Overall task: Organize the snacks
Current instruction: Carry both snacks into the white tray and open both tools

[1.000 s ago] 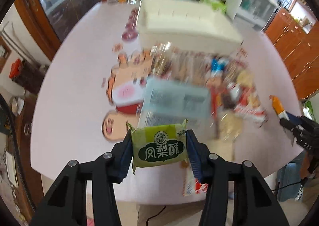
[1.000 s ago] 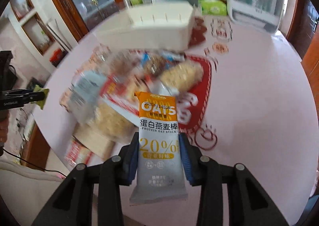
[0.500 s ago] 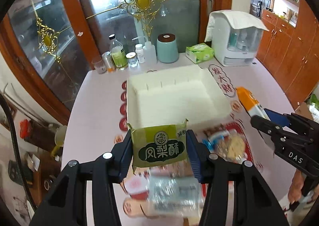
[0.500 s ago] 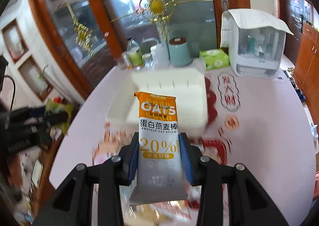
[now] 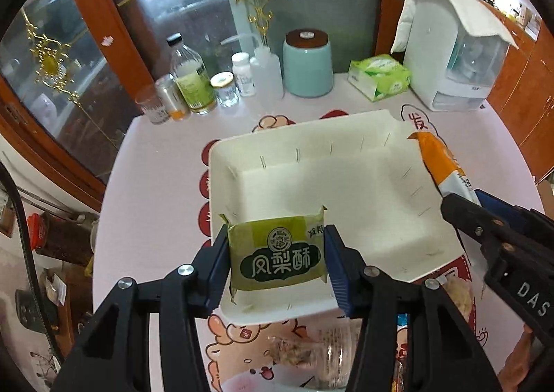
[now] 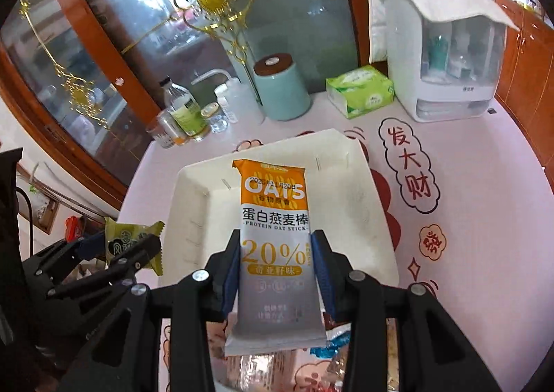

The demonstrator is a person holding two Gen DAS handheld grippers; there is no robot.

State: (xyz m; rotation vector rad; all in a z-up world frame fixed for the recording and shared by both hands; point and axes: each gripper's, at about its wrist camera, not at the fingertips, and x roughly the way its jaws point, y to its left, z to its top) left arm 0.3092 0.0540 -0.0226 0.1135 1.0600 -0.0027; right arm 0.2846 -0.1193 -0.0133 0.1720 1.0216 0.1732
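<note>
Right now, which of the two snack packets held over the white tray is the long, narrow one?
The orange-and-white oat stick, in the right claw. The green pineapple cake packet in the left claw is short and squarish. Both hang above the white tray.

Both tools, a second ago above the snack pile, are now over the white tray (image 5: 381,156); jaws of left tool (image 5: 277,262) and right tool (image 6: 276,265) have just been opening around their packets.

Left gripper (image 5: 277,262), jaws just easing apart, holds a green pastry (image 5: 278,258) over the tray's (image 5: 311,180) near-left corner.
</note>
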